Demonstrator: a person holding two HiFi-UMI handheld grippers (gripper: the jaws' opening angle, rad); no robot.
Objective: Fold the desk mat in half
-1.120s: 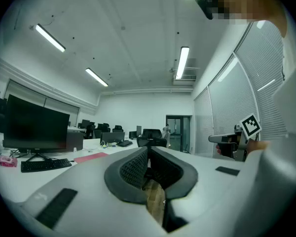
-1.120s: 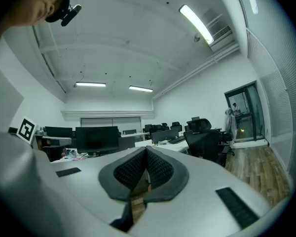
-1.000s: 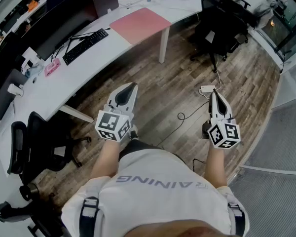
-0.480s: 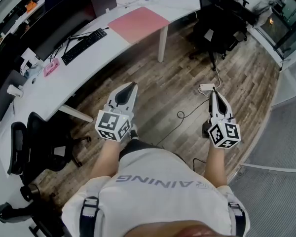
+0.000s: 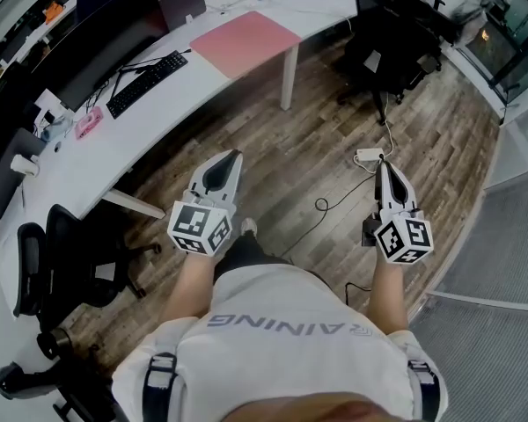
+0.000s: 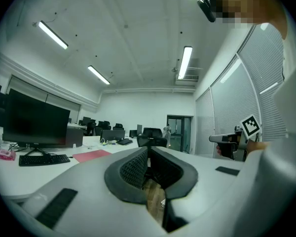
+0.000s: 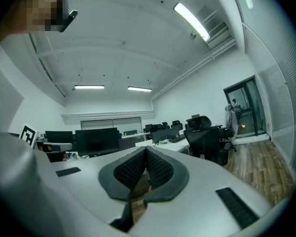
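The pink desk mat [image 5: 244, 42] lies flat on the white desk [image 5: 114, 148] far ahead of me; in the left gripper view the mat [image 6: 91, 155] is a thin pink strip. My left gripper [image 5: 233, 154] is held at waist height over the wooden floor, jaws shut with nothing between them [image 6: 147, 149]. My right gripper [image 5: 383, 163] hangs level with it to the right, also shut and empty [image 7: 145, 149]. Both are well short of the desk and point toward it.
A keyboard [image 5: 151, 82] and a dark monitor [image 5: 114, 38] stand on the desk left of the mat. Black office chairs stand at the back right [image 5: 392, 38] and near left [image 5: 79, 253]. A power strip [image 5: 370, 157] with a cable lies on the floor.
The view has shifted slightly, the desk sliding a little up and left. The left gripper has moved a touch lower and leftward. Both grippers stay shut and empty.
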